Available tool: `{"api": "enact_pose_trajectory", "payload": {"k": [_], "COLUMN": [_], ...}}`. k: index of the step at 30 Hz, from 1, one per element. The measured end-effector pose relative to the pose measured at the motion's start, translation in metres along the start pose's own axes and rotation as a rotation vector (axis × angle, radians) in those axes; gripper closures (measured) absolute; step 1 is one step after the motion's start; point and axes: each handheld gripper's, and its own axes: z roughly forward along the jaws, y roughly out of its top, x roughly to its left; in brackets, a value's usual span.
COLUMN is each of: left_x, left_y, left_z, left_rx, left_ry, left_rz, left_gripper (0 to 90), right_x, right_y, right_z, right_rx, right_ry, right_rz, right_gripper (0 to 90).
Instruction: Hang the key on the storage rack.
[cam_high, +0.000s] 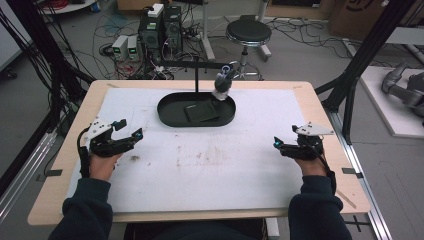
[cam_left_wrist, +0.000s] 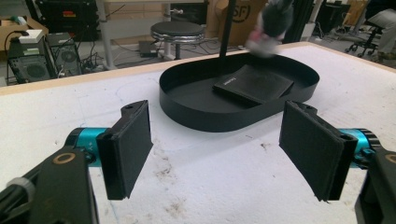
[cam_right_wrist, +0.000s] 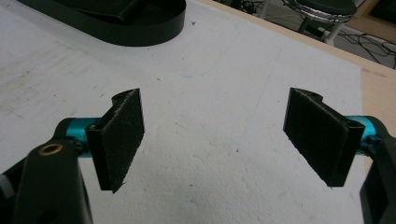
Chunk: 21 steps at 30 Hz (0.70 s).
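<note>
A black oval tray (cam_high: 165, 114) sits at the back middle of the white mat, with a flat black square pad (cam_high: 201, 112) lying in it. A thin black stand (cam_high: 196, 80) rises behind the tray, and a grey, white and pink object (cam_high: 222, 84) hangs from its bar over the tray's right end. My left gripper (cam_high: 131, 128) rests at the mat's left, open and holding nothing, with the tray (cam_left_wrist: 205, 122) and pad (cam_left_wrist: 254, 84) ahead of its pads (cam_left_wrist: 128, 147). At the mat's right my right gripper (cam_high: 286, 141) is open too, over bare mat (cam_right_wrist: 217, 135), and the tray (cam_right_wrist: 140, 32) lies far off at its upper left.
The white mat (cam_high: 210, 170) carries brown stains near its middle. Bare wooden table edge (cam_high: 320, 115) frames it. Beyond the table stand a round stool (cam_high: 248, 32), computer towers (cam_high: 160, 27) and loose floor cables. Black frame posts (cam_high: 360, 60) rise at both sides.
</note>
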Motion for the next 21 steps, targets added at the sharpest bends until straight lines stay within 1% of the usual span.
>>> {"api": "enact_pose_trajectory", "payload": {"k": [3,6,17,21], "left_x": [0.0,0.0002,0.0022,0.0018], "left_y": [-0.0001,-0.0005,-0.0011,-0.001], "left_z": [0.0003,0.0012,0.0016,0.0016], "left_rx": [0.002,0.003,0.002,0.006], "left_ry": [-0.001,-0.002,0.003,0.003], "left_rz": [0.007,0.003,-0.005,0.002], "left_gripper": [25.0,25.0,25.0,25.0], "right_x": [0.001,0.0012,0.0008,0.0013], "right_y": [0.0001,0.0002,-0.0001,0.0], "right_z": [0.0003,0.001,0.001,0.0001], "right_rx": [0.003,0.002,0.005,0.002], "right_ry": [0.001,-0.001,-0.005,-0.004], "right_rz": [-0.005,-0.012,-0.011,-0.014], "right_gripper": [20.8,20.8,20.8,20.8]}}
